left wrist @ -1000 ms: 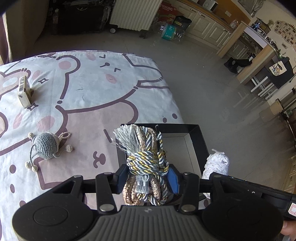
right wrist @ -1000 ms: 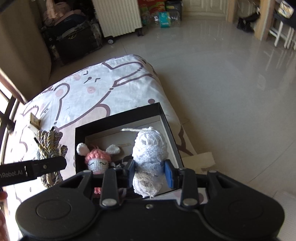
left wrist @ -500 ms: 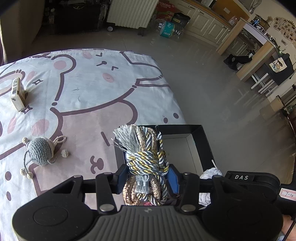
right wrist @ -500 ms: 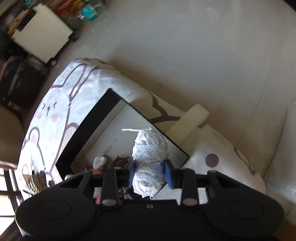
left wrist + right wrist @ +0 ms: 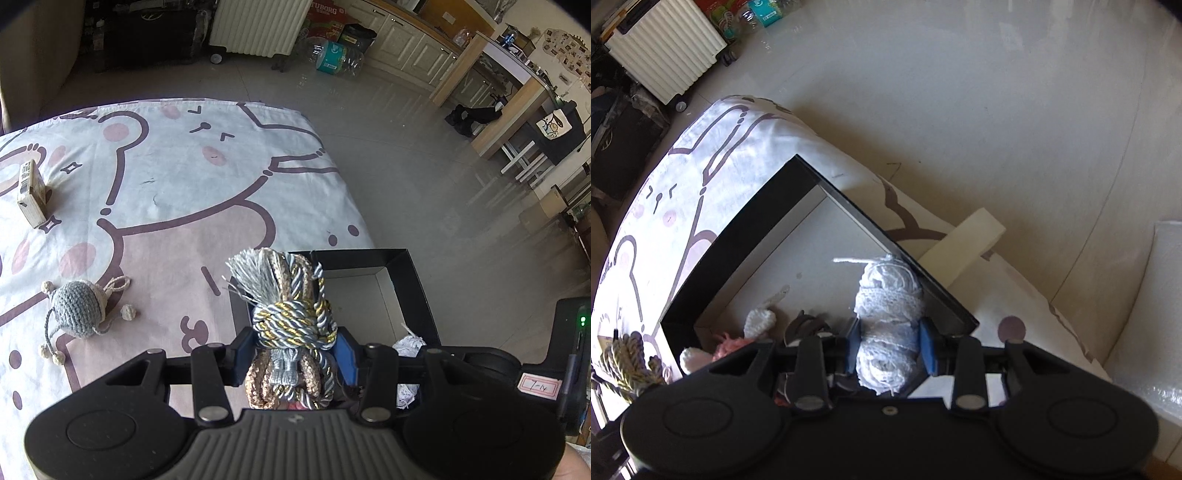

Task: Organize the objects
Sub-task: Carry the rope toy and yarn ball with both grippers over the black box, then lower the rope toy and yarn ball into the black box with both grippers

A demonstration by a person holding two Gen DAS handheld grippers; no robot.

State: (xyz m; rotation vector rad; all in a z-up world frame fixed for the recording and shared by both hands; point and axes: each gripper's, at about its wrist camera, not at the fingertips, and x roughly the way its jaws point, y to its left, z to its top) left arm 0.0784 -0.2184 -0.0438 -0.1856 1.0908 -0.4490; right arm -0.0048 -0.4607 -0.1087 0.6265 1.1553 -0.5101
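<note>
Two grippers, each gripping one thing: the left gripper (image 5: 293, 354) clamps a cord bundle (image 5: 291, 321) above the near-left wall of the one black box (image 5: 746, 236); the right gripper (image 5: 890, 345) clamps a lace roll (image 5: 888, 317) inside the box. One grey toy (image 5: 77, 308) and one carton (image 5: 32, 192) lie on the cloth (image 5: 177, 177).

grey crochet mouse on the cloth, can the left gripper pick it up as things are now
Probably not yet. The left gripper is shut on the rope bundle, so its jaws are full. The grey crochet mouse lies uncovered on the cloth, so the way looks free once the bundle is released.
</note>
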